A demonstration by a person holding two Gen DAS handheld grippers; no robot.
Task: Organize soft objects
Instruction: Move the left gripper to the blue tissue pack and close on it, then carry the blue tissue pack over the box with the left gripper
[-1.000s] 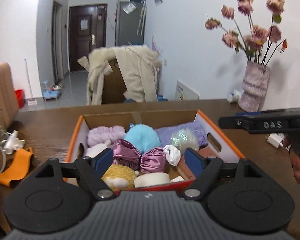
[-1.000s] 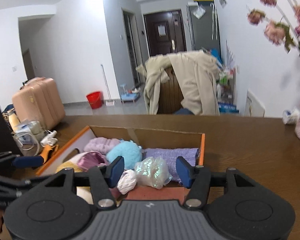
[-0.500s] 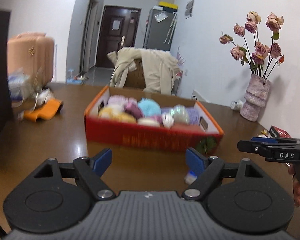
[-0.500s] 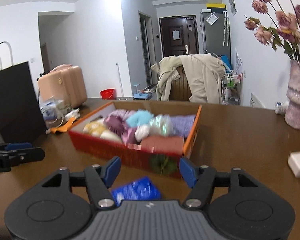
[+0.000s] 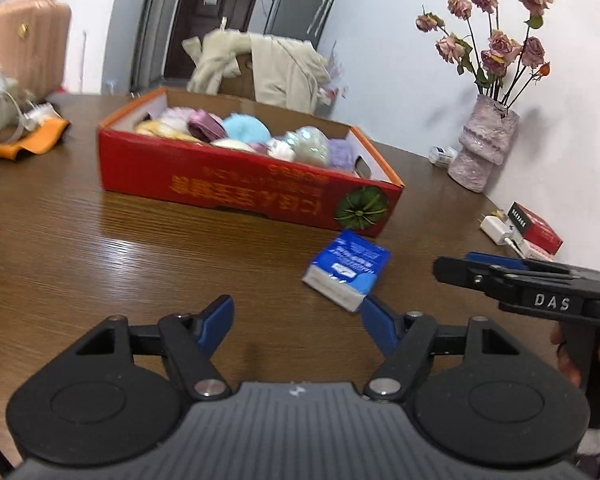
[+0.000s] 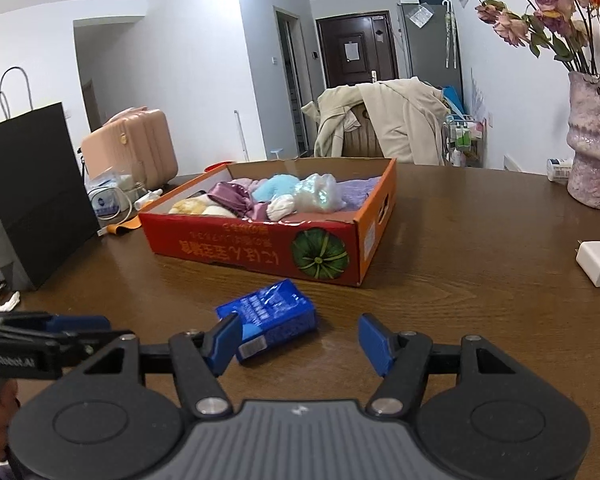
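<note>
A red cardboard box [image 5: 204,184] [image 6: 228,246] on the brown table holds several soft items: a purple satin scrunchie [image 6: 232,196], a light blue pom [image 5: 246,130], an iridescent ball [image 6: 320,192], a lilac cloth. A blue tissue pack [image 5: 348,270] [image 6: 270,314] lies on the table in front of the box. My left gripper [image 5: 296,318] is open and empty, its right finger close to the pack. My right gripper [image 6: 300,338] is open and empty, its left finger beside the pack.
A pink vase of dried roses [image 5: 484,148] stands at the right wall, with a white charger [image 6: 598,262] and a red box [image 5: 534,228] near it. A black paper bag [image 6: 32,196] and an orange item [image 5: 36,140] sit at the left.
Both grippers have pulled back from over the box and dropped toward the table. The blue tissue pack now lies just ahead of both.
</note>
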